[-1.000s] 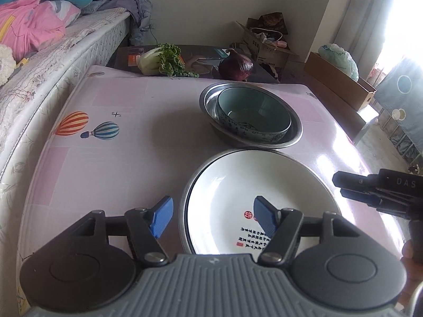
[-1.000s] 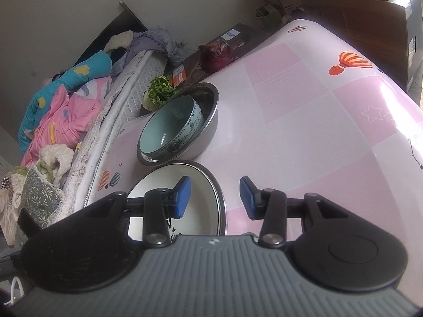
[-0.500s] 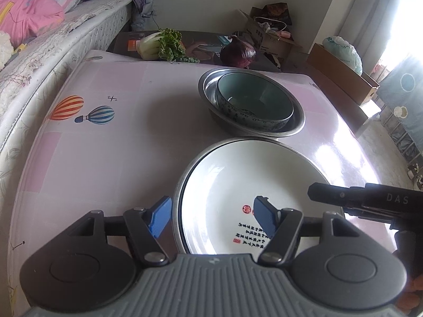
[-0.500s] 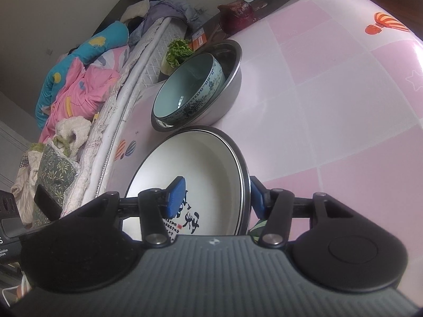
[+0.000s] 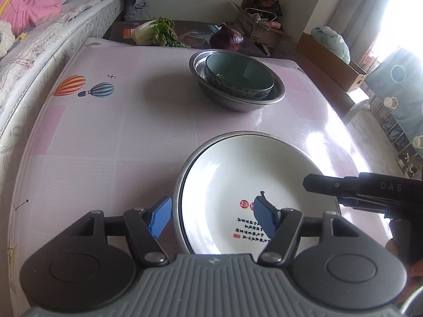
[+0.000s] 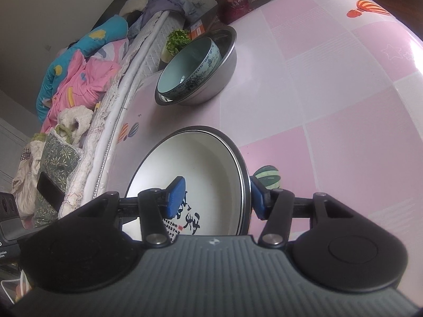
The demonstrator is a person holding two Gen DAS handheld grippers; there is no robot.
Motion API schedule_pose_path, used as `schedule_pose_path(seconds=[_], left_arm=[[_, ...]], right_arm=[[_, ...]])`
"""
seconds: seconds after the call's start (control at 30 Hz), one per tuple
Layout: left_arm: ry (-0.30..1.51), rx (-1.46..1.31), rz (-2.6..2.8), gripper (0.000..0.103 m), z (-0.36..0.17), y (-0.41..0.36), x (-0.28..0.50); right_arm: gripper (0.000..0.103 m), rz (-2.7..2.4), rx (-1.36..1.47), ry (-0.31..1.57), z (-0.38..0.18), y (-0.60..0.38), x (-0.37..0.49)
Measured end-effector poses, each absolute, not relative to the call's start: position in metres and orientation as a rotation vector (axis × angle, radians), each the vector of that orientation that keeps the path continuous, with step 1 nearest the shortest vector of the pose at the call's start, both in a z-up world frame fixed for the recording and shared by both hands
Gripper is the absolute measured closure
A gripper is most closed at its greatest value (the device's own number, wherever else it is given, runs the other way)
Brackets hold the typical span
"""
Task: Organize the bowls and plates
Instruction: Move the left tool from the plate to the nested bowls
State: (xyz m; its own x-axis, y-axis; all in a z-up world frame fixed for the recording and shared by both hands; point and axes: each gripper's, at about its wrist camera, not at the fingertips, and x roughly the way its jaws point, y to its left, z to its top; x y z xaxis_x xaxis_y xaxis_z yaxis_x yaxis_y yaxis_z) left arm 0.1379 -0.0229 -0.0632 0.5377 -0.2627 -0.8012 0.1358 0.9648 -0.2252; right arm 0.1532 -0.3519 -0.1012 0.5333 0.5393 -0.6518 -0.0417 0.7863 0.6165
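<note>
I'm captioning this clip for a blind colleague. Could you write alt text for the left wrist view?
The open left gripper straddles the near left rim of a white plate with red and black writing, nested in a metal-rimmed dish. Beyond, a teal bowl sits inside a steel basin on the pink table; the right gripper enters from the right.

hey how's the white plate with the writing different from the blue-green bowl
The white plate is wide and shallow; the blue-green bowl is deep and narrower. The plate carries writing inside; the bowl's pattern is outside. The plate sits between both grippers' open fingers; the bowl sits untouched. Each rests in a metal dish.
</note>
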Motion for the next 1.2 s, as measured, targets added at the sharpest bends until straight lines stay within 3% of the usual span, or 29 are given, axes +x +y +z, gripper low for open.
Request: schedule_pose_path(seconds=[0.33, 0.47, 0.73, 1.2], left_arm=[[0.930, -0.115, -0.273, 0.035, -0.061, -0.021, 0.107], [0.917, -0.084, -0.266, 0.025, -0.061, -0.022, 0.103], [0.905, -0.149, -0.222, 0.024, -0.059, -0.004, 0.107], [0.827, -0.162, -0.184, 0.021, -0.020, -0.004, 0.180]], right_arm=[[0.051, 0.355, 0.590, 0.941, -0.101, -0.353, 0.124], [0.051, 0.350, 0.616, 0.929, -0.101, -0.357, 0.121], [0.051, 0.315, 0.666, 0.891, -0.097, -0.378, 0.118], [0.051, 0.306, 0.611, 0.767, -0.049, -0.394, 0.166]])
